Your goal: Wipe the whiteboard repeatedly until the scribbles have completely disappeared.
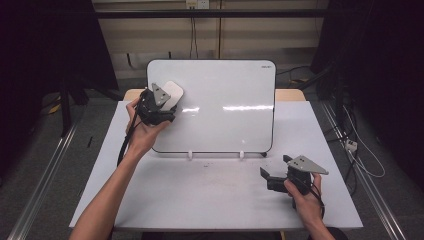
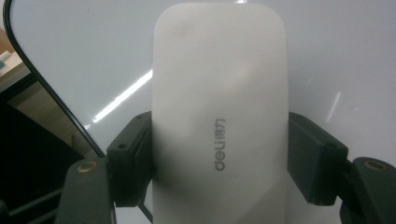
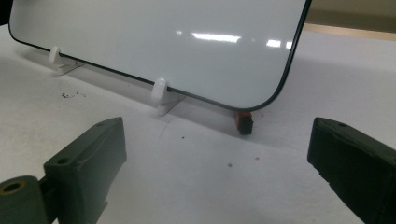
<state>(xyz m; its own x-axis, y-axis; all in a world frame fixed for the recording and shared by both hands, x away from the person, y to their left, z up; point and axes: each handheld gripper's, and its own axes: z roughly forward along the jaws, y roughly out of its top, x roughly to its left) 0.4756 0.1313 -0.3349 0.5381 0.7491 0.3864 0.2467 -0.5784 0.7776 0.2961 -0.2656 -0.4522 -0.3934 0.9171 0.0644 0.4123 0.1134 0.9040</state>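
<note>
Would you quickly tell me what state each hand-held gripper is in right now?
Left hand-held gripper: closed on the white eraser, against the whiteboard.
Right hand-held gripper: open, holding nothing.

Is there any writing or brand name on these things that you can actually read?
"deli", followed by two small Chinese characters too blurred to read: grey print on the white eraser, running lengthwise along its face.
A small logo in the top right corner of the whiteboard: too small to read.
No other text is legible.
</note>
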